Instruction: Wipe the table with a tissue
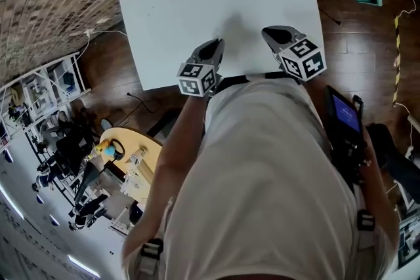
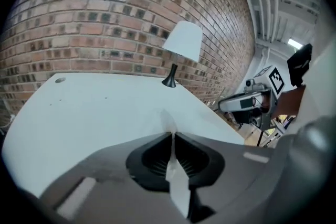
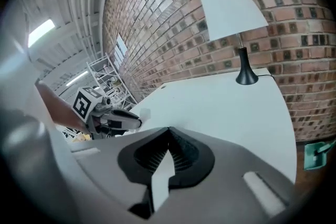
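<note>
One tissue pinched in left hand-held gripper.

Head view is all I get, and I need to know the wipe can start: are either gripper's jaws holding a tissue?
Observer: Yes. The left gripper view shows the left gripper with its jaws shut on a white tissue.
Operator: And the right one?
Observer: The right gripper has its jaws shut too, on a white strip that looks like tissue.
Operator: Anything standing on the table?
Observer: A lamp with a white shade and black base stands at the far edge of the table, by the brick wall.
</note>
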The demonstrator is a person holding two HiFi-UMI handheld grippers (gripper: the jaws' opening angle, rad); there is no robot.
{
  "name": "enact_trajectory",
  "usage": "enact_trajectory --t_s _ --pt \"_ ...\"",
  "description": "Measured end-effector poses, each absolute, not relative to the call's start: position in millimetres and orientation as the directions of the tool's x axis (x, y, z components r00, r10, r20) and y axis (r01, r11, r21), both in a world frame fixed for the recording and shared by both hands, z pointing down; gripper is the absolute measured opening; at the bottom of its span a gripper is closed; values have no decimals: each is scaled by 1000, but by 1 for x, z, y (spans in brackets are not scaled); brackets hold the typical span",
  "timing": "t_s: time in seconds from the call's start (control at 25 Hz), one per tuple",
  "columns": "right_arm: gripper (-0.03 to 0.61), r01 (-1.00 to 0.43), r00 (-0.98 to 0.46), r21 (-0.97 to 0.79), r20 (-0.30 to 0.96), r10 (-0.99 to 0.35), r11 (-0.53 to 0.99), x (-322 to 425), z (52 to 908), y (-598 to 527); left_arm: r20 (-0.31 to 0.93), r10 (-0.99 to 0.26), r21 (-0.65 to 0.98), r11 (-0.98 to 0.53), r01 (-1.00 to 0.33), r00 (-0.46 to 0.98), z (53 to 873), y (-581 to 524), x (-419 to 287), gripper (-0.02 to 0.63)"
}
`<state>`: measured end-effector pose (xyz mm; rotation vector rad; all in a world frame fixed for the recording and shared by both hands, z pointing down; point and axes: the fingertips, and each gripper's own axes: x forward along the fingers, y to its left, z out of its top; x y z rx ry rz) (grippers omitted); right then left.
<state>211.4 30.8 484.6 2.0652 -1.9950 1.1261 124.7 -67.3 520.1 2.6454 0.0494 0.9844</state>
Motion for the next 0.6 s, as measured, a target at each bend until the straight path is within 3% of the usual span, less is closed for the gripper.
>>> enact_trajectory --t_s 0.6 --pt "8 -909 -84 -374 597 -798 -185 132 473 -77 541 146 409 -906 -107 829 525 -186 46 21"
